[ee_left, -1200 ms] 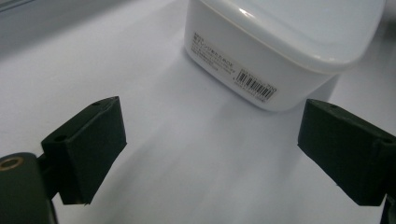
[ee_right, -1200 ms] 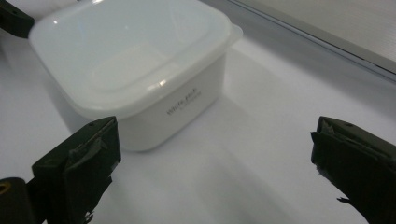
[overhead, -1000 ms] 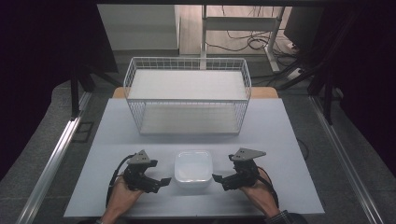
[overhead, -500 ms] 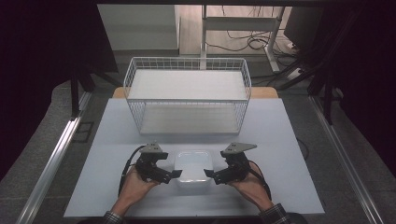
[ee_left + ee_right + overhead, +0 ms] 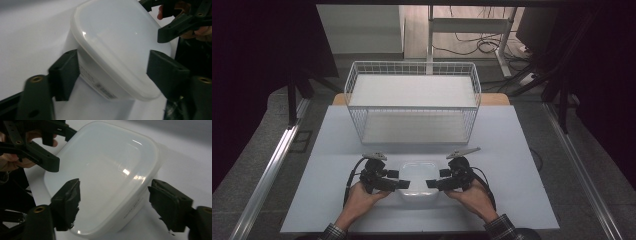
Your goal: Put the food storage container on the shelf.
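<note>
A white translucent lidded container [image 5: 418,172] sits on the table near its front edge. My left gripper [image 5: 398,180] is at its left end and my right gripper [image 5: 438,178] at its right end, both pointing inward. Both pairs of jaws have just been closing with the container between them. In the left gripper view the container [image 5: 112,37] fills the gap of the left gripper [image 5: 113,72], whose pads meet its wall and lid rim. The right gripper view shows the same: the right gripper [image 5: 115,200] straddles a near corner of the container [image 5: 107,170], pads against it.
A white wire basket [image 5: 412,107] stands behind the container at the middle of the pale table [image 5: 522,150]. A desk frame and cables lie on the floor beyond. Dark curtains flank both sides.
Both hands have moved inward from either side until the jaws reach around the container's ends. The jaws now stand narrower. The container has not moved.
</note>
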